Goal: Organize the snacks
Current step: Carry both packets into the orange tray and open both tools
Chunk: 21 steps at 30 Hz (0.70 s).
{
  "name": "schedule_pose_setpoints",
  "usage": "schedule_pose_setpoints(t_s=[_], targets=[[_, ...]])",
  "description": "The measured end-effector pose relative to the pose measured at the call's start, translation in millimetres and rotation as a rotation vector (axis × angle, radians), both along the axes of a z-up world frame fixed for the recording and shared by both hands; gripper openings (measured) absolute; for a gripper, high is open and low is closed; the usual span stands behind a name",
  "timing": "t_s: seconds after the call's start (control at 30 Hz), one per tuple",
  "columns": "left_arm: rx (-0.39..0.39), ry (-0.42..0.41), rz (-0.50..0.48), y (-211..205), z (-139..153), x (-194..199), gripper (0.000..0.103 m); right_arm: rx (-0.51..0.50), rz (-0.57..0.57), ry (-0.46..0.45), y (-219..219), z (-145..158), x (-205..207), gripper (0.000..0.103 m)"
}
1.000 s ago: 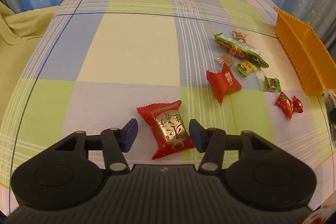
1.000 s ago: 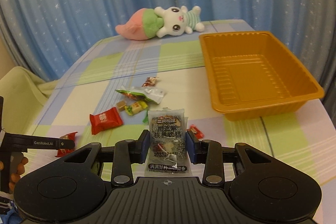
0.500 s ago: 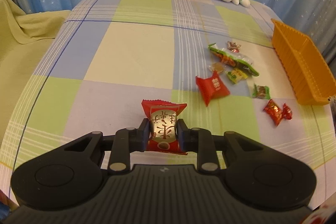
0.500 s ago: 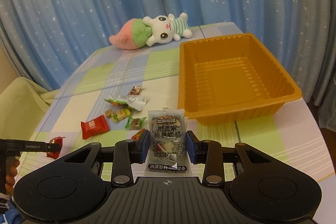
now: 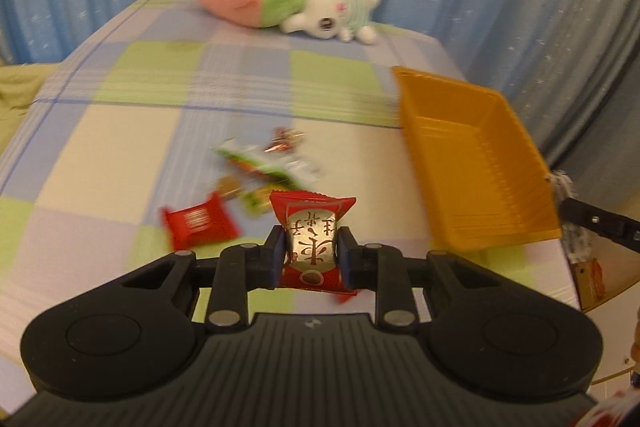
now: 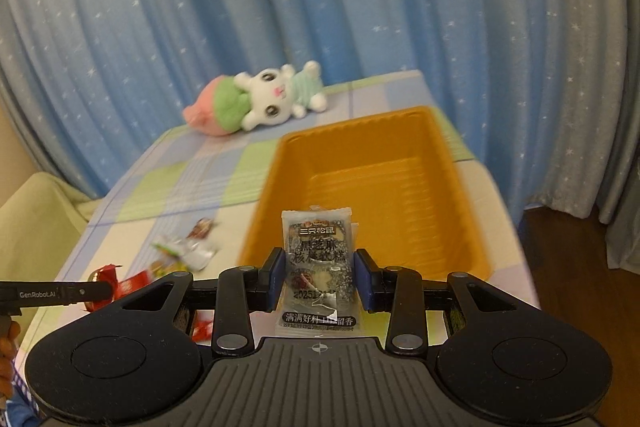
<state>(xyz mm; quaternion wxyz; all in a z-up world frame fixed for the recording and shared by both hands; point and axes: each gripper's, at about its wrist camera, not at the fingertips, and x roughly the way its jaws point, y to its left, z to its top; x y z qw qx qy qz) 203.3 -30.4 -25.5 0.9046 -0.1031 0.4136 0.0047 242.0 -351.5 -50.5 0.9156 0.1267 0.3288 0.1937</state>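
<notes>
My left gripper [image 5: 313,254] is shut on a red and silver snack packet [image 5: 313,227] and holds it above the checked tablecloth. My right gripper [image 6: 319,277] is shut on a clear black sesame cake packet [image 6: 318,251], held over the near edge of the empty orange tray [image 6: 400,143]. The tray also shows in the left wrist view [image 5: 480,131], to the right. Several loose snacks lie on the cloth: a red packet [image 5: 198,223], a green and white packet [image 5: 264,163] and small candies [image 5: 285,140].
A pink and white plush rabbit [image 5: 280,1] lies at the far side of the table, before blue starred curtains. The table's right edge drops to a wooden floor [image 6: 580,259]. A yellow-green cloth [image 6: 36,211] lies at left.
My left gripper closed on the red and silver packet, lifted it and swung toward the tray. My right gripper carried the sesame packet forward to the tray's near edge.
</notes>
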Motion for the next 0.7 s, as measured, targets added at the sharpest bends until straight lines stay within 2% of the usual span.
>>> schedule_pose_setpoints(t_s=[0.17,0.33,0.7], targets=[[-0.001,-0.020,-0.076,-59.1,4.3,31.1,0.025,0.008,-0.015,0.002,-34.3,-0.7,20.4,0.037],[-0.005,-0.012,-0.118,-99.7,0.5,59.7,0.025,0.015,-0.013,0.005,-51.4,-2.4,37.2,0.037],[0.028,0.048,-0.134,-143.6,-20.9,100.6,0.025,0.012,0.003,0.035,-63.0,-11.0,68.2,0.037]])
